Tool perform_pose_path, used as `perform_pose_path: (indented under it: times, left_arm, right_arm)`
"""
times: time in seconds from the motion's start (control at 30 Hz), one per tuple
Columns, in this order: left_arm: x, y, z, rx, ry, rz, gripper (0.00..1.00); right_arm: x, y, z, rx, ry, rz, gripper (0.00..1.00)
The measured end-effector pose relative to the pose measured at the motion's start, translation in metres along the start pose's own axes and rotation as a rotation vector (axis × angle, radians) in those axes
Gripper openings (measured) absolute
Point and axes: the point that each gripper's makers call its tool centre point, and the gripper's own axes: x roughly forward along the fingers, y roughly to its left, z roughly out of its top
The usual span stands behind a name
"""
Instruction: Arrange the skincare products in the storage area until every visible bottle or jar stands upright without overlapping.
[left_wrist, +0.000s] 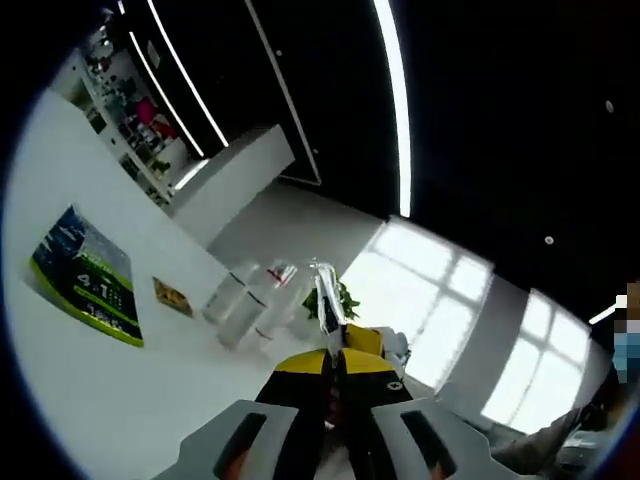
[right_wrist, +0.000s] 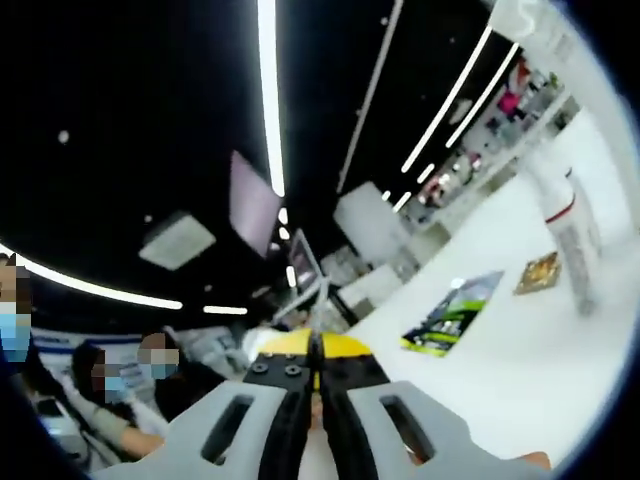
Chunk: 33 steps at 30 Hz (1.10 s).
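Left gripper (left_wrist: 333, 372) shows matt grey plastic jaws tipped in glossy yellow and black — same finish on the right gripper (right_wrist: 315, 365). Just beyond the left fingertips, a clear shiny bottle (left_wrist: 325, 300). Beside the right fingers, a glossy printed poster (right_wrist: 452, 312) — on a smooth white wall (right_wrist: 520, 370).

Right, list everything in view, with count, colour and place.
Green poster: one, green and dark, on the white wall; also in right gripper view.
Small picture: one, brownish, beside the poster.
Ceiling light strips: several, white, on the dark ceiling.
Shelves of goods: one unit, white, far end.
Plant: one, green, behind the left jaws.
People: at least two, seated, lower left of right gripper view.
Left gripper: yellow-black, jaws together.
Right gripper: yellow-black, jaws together.
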Motion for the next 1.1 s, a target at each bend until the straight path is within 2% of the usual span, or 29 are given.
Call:
perform_pose_path:
  times: [0.13, 0.43, 0.6, 0.8, 0.93, 1.1]
  left_arm:
    - [0.0, 0.002, 0.003, -0.016, -0.006, -0.008, 0.03]
    - [-0.001, 0.002, 0.007, -0.018, -0.027, -0.011, 0.03]
    - [-0.002, 0.003, 0.01, -0.03, -0.044, -0.006, 0.03]
    - [-0.007, 0.003, 0.016, -0.059, -0.088, -0.003, 0.01]
    - [-0.009, 0.003, 0.02, -0.084, -0.116, -0.009, 0.01]
    - [-0.007, 0.0, 0.017, -0.076, -0.109, -0.006, 0.0]
  right_arm:
    - [-0.001, 0.004, -0.003, 0.034, -0.009, 0.002, 0.0]
    - [-0.004, 0.008, -0.003, 0.001, -0.031, -0.004, 0.0]
    - [-0.002, 0.002, 0.0, -0.005, -0.03, -0.006, 0.0]
    - [0.001, 0.001, -0.009, -0.02, 0.017, -0.013, 0.0]
    - [0.003, -0.002, -0.022, -0.096, 0.083, -0.032, 0.01]
    - [0.001, -0.005, -0.014, -0.077, 0.05, -0.03, 0.03]
